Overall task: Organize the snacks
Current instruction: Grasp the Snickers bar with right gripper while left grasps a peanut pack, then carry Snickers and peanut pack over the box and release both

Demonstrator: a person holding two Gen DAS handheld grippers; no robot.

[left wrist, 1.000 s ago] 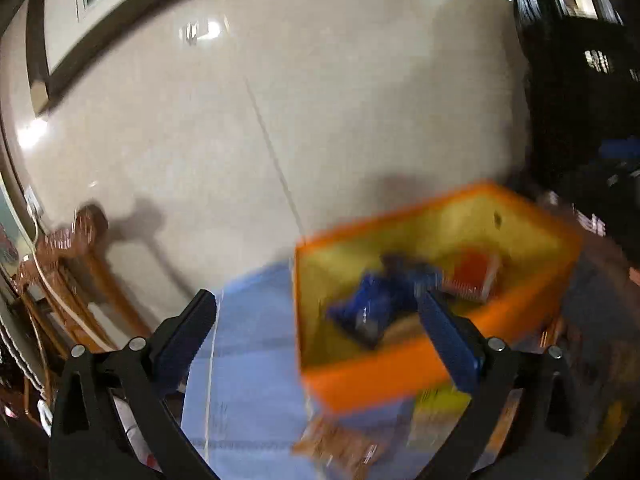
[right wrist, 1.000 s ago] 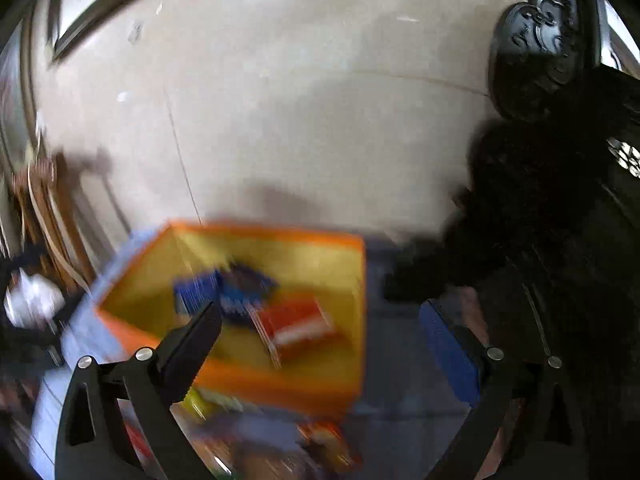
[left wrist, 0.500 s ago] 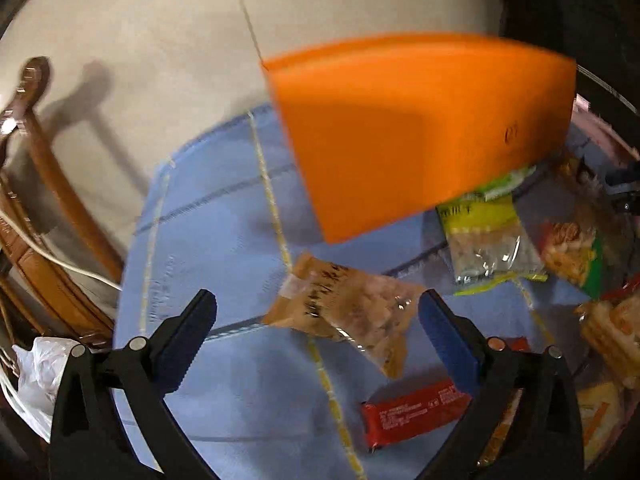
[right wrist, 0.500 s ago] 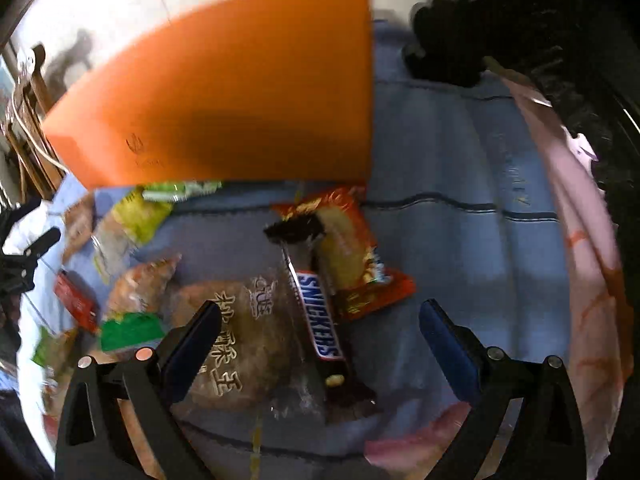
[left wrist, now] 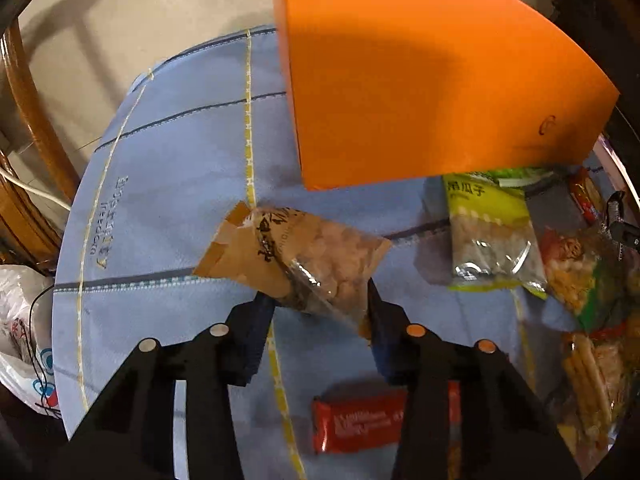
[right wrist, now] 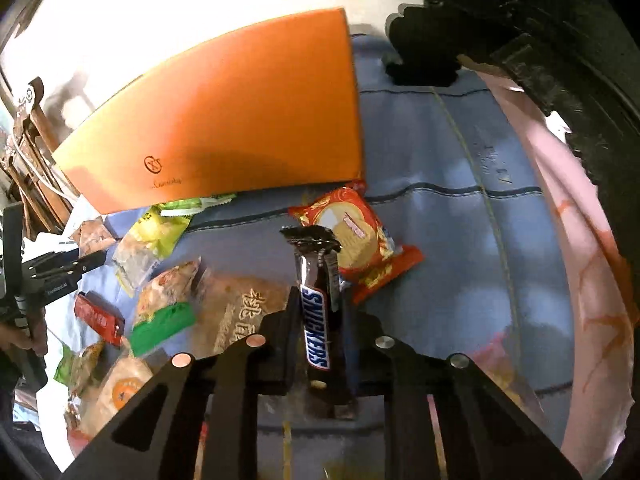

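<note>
An orange box (left wrist: 420, 80) stands at the far side of the blue cloth (left wrist: 168, 184); it also shows in the right wrist view (right wrist: 240, 128). My left gripper (left wrist: 320, 304) is shut on a brown bag of nuts (left wrist: 296, 256). My right gripper (right wrist: 320, 320) is shut on a Snickers bar (right wrist: 318, 320), which points toward the box. A red biscuit packet (right wrist: 356, 248) lies just beyond the bar. The left gripper (right wrist: 60, 272) shows at the left of the right wrist view.
A red bar (left wrist: 360, 420), a green seed packet (left wrist: 488, 232) and several other snack bags (right wrist: 168, 304) lie on the cloth. A wooden chair (left wrist: 28, 120) stands left. Dark carved furniture (right wrist: 520, 40) and pink cloth (right wrist: 592, 280) are at the right.
Both grippers dropped from above the box to the cloth and closed: the left on the nut bag, the right on the Snickers bar.
</note>
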